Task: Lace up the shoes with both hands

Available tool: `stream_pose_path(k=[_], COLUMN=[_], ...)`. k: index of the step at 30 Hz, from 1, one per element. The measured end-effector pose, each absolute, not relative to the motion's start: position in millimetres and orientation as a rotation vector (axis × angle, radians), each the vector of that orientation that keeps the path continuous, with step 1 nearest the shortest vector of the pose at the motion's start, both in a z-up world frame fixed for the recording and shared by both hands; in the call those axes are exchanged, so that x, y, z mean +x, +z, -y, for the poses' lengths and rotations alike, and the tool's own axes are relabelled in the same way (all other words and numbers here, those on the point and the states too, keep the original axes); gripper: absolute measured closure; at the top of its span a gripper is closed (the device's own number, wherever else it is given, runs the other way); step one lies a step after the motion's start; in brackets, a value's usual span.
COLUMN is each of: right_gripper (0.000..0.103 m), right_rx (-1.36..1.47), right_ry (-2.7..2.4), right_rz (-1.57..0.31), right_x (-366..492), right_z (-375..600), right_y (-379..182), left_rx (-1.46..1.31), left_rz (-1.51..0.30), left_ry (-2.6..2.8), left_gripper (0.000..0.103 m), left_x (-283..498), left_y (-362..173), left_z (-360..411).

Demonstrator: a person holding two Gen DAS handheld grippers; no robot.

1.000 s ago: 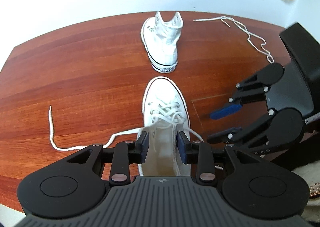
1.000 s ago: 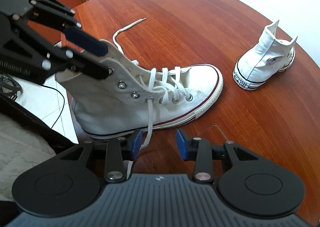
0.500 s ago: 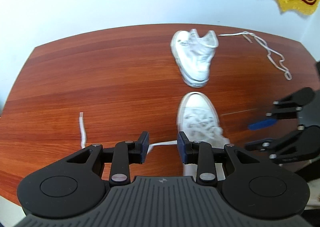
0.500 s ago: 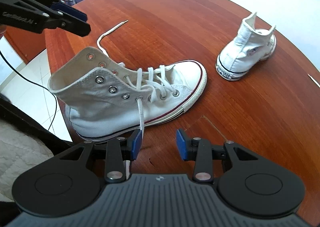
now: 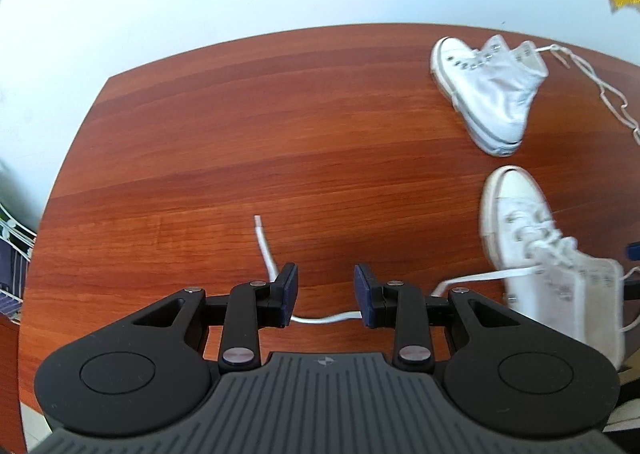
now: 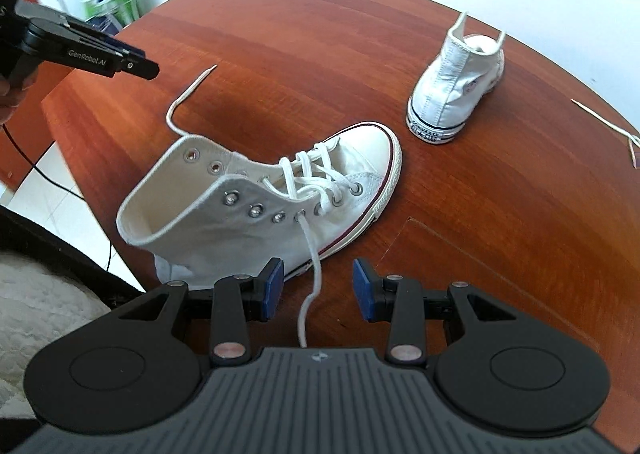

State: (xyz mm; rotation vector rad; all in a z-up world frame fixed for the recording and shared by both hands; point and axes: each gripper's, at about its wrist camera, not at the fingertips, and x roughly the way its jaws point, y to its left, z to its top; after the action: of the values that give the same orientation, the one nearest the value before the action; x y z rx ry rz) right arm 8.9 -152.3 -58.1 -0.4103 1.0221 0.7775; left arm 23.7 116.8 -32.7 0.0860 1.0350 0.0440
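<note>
**Half-laced shoe, both lace ends loose**

On the table [image 6: 460, 214] the near shoe [image 6: 240, 210] stood laced through its lower eyelets only. Both grippers, left gripper [image 5: 325, 294] and right gripper [image 6: 318, 286], were released, straddling loose lace ends [image 6: 310, 278]; pinching one seemed next

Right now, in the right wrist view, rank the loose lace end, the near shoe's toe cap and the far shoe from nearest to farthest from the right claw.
1. Loose lace end: between the right claw's open fingers.
2. Near shoe's toe cap: ahead, slightly right.
3. Far shoe: farther back on the right, heel toward the camera.
</note>
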Motion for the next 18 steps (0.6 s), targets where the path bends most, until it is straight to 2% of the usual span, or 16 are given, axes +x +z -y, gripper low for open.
stream_pose_path(k=[18], right_gripper=[0.064], right_rx=[-0.248], right_ry=[0.492], right_rz=[-1.05], right_x=[-25.6], right_z=[148.7], right_y=[-57.4], left_rx=[0.166], left_rz=[-1.105], left_ry=[0.001], left_gripper=[0.069], left_x=[83.6], left_y=[-99.8], left_z=[-170.4])
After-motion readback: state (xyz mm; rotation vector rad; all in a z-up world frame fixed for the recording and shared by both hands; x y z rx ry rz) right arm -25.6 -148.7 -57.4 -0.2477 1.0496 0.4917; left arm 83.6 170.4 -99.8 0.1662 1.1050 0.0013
